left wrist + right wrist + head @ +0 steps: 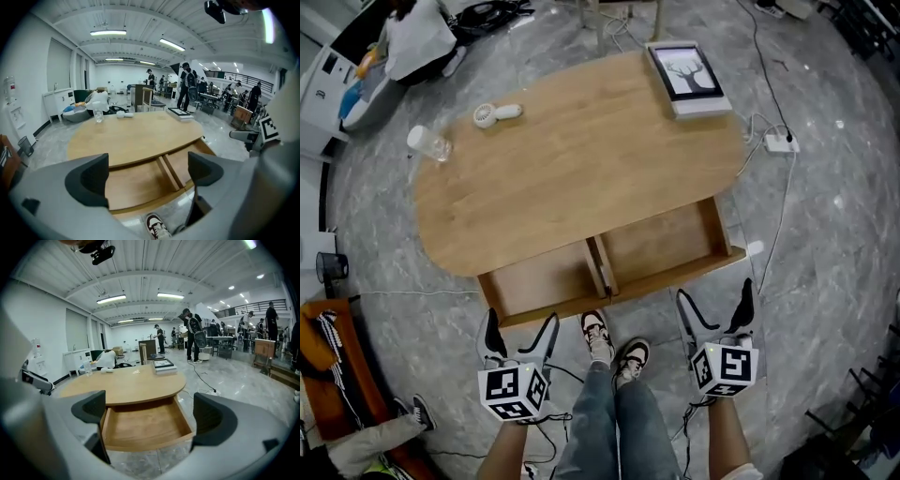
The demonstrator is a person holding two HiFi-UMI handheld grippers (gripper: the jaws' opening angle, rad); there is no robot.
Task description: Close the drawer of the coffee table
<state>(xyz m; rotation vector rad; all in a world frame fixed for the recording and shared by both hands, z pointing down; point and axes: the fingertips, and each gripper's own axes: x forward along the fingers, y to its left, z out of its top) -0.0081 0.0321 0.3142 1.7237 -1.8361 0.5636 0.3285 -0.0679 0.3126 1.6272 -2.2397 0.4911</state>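
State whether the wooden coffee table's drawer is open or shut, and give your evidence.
Open. The light wooden drawer juts out past the oval wooden tabletop, showing two empty compartments.

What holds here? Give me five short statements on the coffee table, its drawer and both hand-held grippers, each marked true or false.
1. The drawer is pulled out. True.
2. The left hand-held gripper clamps the drawer front. False: it is open, short of the drawer.
3. A framed picture lies on the table top. True.
4. A bottle lies in the drawer. False: the bottle stands on the table top.
5. The right hand-held gripper is open. True.
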